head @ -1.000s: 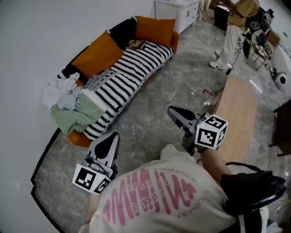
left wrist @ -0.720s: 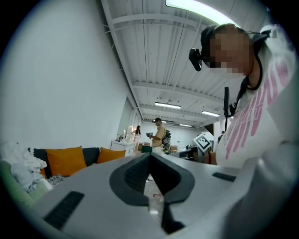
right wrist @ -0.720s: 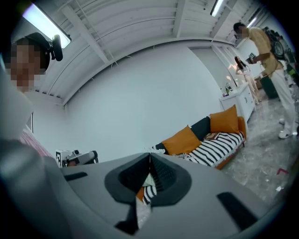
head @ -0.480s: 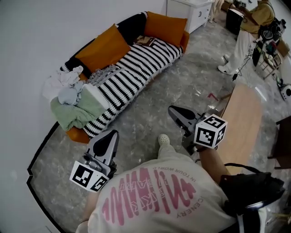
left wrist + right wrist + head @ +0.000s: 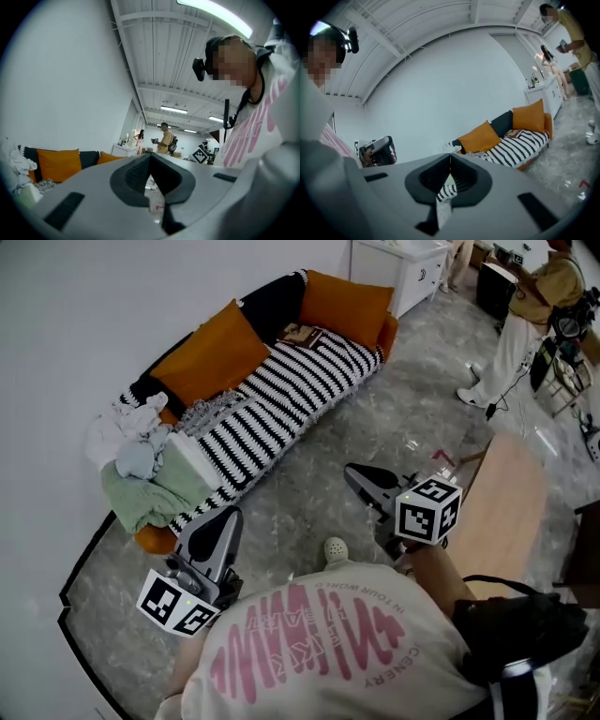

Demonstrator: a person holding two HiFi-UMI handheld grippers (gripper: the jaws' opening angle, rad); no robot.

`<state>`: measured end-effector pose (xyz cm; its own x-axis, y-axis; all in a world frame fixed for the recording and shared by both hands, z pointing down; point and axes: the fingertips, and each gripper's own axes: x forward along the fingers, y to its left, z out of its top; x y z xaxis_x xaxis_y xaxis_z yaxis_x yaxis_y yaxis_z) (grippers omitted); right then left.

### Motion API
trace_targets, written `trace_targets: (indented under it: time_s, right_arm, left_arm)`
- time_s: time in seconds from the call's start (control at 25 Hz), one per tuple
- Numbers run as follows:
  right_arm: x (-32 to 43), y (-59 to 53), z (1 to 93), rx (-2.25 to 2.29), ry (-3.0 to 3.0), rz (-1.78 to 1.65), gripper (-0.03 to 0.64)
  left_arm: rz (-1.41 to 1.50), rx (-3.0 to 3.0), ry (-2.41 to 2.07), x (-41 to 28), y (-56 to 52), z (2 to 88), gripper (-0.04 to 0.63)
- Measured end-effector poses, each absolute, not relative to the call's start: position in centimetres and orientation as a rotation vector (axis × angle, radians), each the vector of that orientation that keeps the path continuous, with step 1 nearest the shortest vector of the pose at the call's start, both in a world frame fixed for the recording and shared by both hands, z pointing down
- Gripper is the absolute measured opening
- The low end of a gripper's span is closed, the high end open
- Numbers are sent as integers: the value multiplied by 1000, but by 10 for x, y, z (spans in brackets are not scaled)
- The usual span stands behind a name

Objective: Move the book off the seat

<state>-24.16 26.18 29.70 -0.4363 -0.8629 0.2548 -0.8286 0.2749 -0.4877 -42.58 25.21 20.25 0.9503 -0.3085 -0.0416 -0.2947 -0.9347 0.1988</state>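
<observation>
Grey marbled floor [image 5: 375, 427], white wall on the left. A sofa [image 5: 389, 329] runs along the wall, its seat covered by a black-and-white striped throw [image 5: 281, 395].

- Two orange cushions lean on the backrest, one mid-sofa [image 5: 214, 351], one at the far end [image 5: 344, 302].
- Book [image 5: 302, 334] lies flat on the seat at the far end, between the two cushions and just beside the far one. It also shows in the right gripper view [image 5: 516, 133], on the stripes below the cushion.
- Near end of the sofa: heap of pale laundry [image 5: 136, 432] and a folded green blanket [image 5: 141, 493].
- Long wooden desk [image 5: 502, 512] on the right; white cabinet [image 5: 403, 263] beyond the sofa; a second person [image 5: 534, 306] standing at the far right.
- Left claw [image 5: 223, 515] is held low over the floor, pointing toward the sofa's near end. Jaws together, nothing between them [image 5: 150, 157].
- Right claw [image 5: 352, 472] is held over the floor beside the desk. Jaws closed tip to tip, empty [image 5: 450, 157].
- Both claws well apart from the book.
</observation>
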Motion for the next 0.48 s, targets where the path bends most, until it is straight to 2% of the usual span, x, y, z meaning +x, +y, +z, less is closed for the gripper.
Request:
trace_targets:
  time_s: [0.16, 0.48]
  right_arm:
    - [-201, 239, 300, -1664, 2455, -893, 11]
    - [-155, 218, 321, -1654, 2539, -951, 11]
  left_arm:
    - [-190, 2893, -467, -391, 222, 195, -6]
    - [-115, 2951, -474, -319, 197, 206, -5]
